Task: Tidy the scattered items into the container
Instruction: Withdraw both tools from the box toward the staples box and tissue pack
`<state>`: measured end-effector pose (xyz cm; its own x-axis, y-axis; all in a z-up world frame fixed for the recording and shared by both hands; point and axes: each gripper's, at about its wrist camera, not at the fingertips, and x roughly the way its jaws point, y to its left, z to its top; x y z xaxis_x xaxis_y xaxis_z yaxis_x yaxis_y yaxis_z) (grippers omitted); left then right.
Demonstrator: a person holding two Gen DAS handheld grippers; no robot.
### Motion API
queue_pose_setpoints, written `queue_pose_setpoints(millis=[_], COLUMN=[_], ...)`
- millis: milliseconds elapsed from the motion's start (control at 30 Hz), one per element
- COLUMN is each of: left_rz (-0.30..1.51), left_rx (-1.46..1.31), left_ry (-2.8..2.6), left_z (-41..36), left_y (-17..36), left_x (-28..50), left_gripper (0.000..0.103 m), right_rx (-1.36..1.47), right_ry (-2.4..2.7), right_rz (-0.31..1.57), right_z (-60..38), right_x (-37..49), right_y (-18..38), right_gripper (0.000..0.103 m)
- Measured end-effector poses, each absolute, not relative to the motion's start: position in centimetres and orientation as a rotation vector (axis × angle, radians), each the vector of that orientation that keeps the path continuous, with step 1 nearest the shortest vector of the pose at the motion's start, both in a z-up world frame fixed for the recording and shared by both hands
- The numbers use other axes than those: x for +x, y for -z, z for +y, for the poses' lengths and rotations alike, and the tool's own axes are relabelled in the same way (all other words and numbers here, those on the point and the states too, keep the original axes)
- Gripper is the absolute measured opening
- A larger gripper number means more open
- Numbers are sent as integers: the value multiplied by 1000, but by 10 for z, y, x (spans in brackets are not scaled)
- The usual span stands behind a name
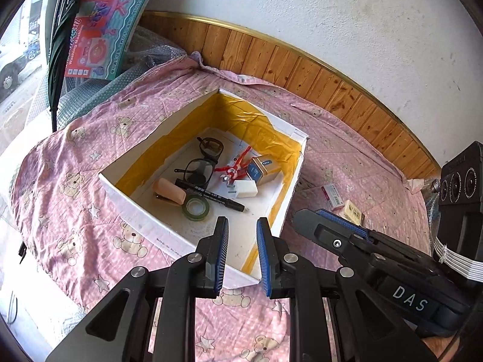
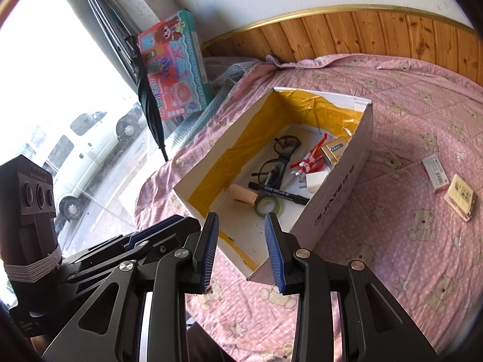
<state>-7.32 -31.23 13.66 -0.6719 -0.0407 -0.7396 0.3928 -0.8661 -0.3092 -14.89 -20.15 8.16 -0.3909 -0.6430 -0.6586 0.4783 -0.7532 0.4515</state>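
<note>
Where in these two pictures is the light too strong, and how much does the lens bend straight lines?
Right wrist view: the window at left is blown out, washing the parked car pale. Left wrist view: exposure is even, and the items in the cardboard box read clearly. Both views: fisheye bows the wooden wall panel into an arc, with dark corners.

Yellow-lined white box point(image 2: 332, 199) on pink bear-print cloth point(image 2: 407, 241).

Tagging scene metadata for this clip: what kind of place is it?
Likely a home room, at a table by a street-side window. Cues: a pink teddy-bear print quilt used as the table cover, wood wainscot panelling under a plastered wall, a boxed toy washing machine leaning beside the window, with parked cars outside.
</note>
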Motion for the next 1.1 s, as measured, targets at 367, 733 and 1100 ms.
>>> queue_pose_setpoints(millis=[367,733,1100], left_rz=[620,580,537], left_rx=[1093,1102,1178], left_ry=[2628,2660,2680], left_z=[-291,-271,-246], left_y=[-155,-160,-144], left_x=[-55,-44,-45], left_gripper=[21,21,21], right_rx=[1102,1077,1127], right_ry=[2171,2176,2186], right_rz=[-297,-345,-440], right_z=[-178,-157,-122], right_x=[-118,-91,-73], right_y=[-91,-95,-68], right_gripper=[34,35,35])
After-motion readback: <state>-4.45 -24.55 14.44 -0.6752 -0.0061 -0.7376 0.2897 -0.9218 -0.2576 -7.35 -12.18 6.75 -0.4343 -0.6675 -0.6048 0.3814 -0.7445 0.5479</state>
